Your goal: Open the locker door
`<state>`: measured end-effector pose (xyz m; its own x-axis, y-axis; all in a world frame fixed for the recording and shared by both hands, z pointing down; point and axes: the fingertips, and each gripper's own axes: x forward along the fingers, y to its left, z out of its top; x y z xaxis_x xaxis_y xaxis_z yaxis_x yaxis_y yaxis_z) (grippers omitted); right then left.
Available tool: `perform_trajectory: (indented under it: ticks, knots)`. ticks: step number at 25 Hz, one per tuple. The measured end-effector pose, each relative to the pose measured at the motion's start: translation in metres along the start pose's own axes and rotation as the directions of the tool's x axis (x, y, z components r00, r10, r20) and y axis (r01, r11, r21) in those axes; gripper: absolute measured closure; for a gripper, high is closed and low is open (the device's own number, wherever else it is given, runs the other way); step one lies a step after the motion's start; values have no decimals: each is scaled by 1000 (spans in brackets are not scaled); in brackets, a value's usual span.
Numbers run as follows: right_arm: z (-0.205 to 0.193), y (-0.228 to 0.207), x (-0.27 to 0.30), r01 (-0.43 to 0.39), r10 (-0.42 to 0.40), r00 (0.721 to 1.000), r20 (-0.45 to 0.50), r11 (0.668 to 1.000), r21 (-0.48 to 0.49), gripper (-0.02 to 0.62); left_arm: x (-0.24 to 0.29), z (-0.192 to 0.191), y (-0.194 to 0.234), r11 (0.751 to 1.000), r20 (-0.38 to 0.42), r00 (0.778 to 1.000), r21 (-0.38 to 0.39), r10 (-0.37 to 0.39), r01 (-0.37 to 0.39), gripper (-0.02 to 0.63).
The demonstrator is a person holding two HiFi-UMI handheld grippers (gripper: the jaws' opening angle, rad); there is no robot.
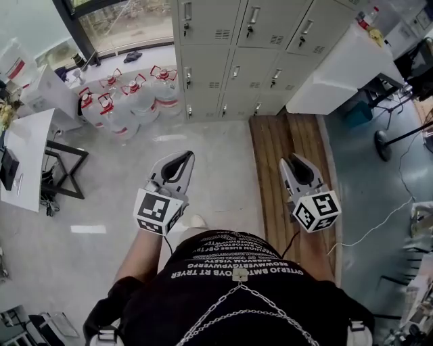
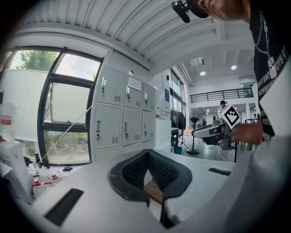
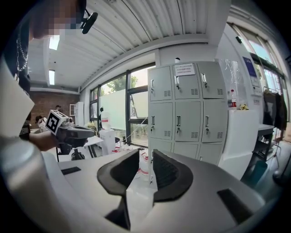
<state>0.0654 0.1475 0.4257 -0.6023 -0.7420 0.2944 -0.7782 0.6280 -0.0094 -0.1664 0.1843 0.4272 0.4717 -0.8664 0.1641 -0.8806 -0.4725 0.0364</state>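
Since the lockers (image 1: 230, 61) stand well ahead of me by the wall, all doors closed, my left fingers (image 2: 134, 172) are together and my right fingers (image 3: 166, 173) narrowly apart, both empty. I should come close first, then aim at one handle (image 1: 253, 15).

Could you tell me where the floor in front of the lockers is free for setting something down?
Free: the pale floor between the water jugs and the wooden strip, and the strip itself up to the lockers. Crowded: the jugs' corner, and the desk side at left.
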Motion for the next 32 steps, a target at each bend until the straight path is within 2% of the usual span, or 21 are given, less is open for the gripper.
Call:
perform_trajectory:
  ticks: [5, 11, 14, 19, 23, 32]
  knots:
    - [11, 9, 25, 26, -26, 1000, 7, 1000, -9, 502, 8, -1, 35, 1000, 7, 1000, 1, -20, 20, 601]
    - [8, 8, 44, 47, -46, 999, -7, 999, 11, 502, 28, -16, 51, 998, -29, 998, -18, -58, 58, 601]
    - [2, -3, 48, 53, -53, 999, -10, 998, 32, 500, 47, -22, 47, 996, -57, 995, -17, -84, 83, 601]
    - [-8, -35, 59, 49, -50, 999, 12, 996, 73, 500, 79, -23, 21, 989, -90, 986, 41, -138, 142, 601]
    - [-10, -62, 80, 20, -20, 1000, 8, 999, 40, 500, 108, -1, 25, 994, -56, 995, 57, -86, 89, 601]
    - [26, -138, 139, -91, 90, 994, 63, 996, 15, 499, 195, 36, 45, 998, -29, 999, 67, 20, -18, 601]
